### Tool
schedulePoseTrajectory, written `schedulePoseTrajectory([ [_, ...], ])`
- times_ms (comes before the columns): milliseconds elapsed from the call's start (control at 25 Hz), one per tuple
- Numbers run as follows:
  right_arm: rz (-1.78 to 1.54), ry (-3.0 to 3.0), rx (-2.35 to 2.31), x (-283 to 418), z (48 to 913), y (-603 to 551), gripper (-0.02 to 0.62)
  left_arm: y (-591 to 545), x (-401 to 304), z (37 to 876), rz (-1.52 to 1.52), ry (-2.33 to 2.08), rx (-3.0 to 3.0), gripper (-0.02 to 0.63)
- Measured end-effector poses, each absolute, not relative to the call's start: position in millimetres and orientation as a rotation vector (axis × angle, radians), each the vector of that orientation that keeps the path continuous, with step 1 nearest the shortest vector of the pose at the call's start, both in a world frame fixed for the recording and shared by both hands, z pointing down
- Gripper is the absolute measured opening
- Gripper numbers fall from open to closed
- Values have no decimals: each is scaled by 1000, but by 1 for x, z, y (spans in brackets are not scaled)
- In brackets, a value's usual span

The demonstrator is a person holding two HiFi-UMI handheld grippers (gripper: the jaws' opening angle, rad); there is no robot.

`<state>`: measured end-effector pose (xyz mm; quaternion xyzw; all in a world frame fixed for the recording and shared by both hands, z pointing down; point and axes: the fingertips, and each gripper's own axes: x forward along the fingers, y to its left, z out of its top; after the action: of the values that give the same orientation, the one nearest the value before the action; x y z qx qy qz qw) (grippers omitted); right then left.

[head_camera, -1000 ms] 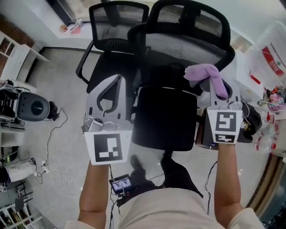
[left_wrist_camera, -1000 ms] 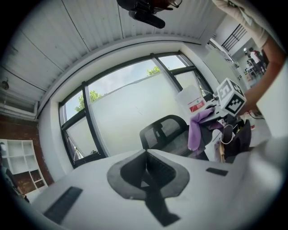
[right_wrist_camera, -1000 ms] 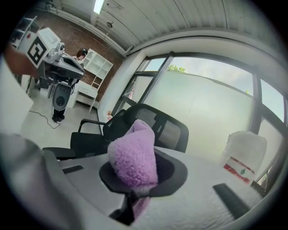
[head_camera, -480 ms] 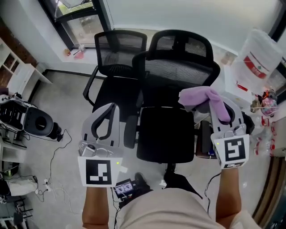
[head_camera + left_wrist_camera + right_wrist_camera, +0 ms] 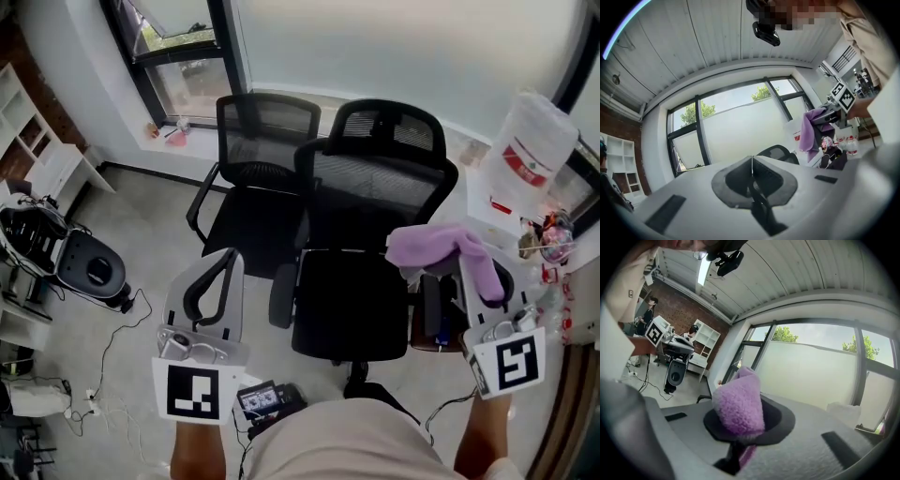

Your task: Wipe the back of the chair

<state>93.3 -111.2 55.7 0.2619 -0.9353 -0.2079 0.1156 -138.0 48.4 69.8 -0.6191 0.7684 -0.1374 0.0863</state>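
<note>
as the person looks down, two black chairs stand on the grey floor [image 5: 141, 234] by a window [image 5: 178, 42]. the near chair [image 5: 352, 300] has a mesh back [image 5: 380, 192] that stands up at the far side of its seat. the other chair [image 5: 262, 141] is just behind it, to the left. i cannot tell if the two chairs touch.

the right gripper [image 5: 483, 286] is held at the right side of the near chair, close to its armrest. its jaws are closed tight on a purple cloth [image 5: 436, 246]. the cloth sticks up out of the jaws in a fluffy lump. from above it flops over to the left, and one end hangs down along the gripper. the cloth is up in the air, in front of the low right corner of the back and apart from it.

the left gripper [image 5: 225, 262] is held at the left side of the near chair, well apart from the right one. its jaws are pressed together with nothing in them, and they point up toward the window.

a big water jug [image 5: 525, 155] stands to the right of the chairs. a white shelf [image 5: 37, 150] and a black machine [image 5: 89, 267] are on the left, with thin cables [image 5: 103, 366] lying on the floor.
</note>
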Motion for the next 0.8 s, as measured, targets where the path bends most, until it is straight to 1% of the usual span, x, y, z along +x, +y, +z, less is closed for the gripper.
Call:
schedulePoseTrajectory([
  [800, -579, -2773, 767, 113, 36, -51, 26, 117, -132, 61, -365, 2292, -1843, 8],
])
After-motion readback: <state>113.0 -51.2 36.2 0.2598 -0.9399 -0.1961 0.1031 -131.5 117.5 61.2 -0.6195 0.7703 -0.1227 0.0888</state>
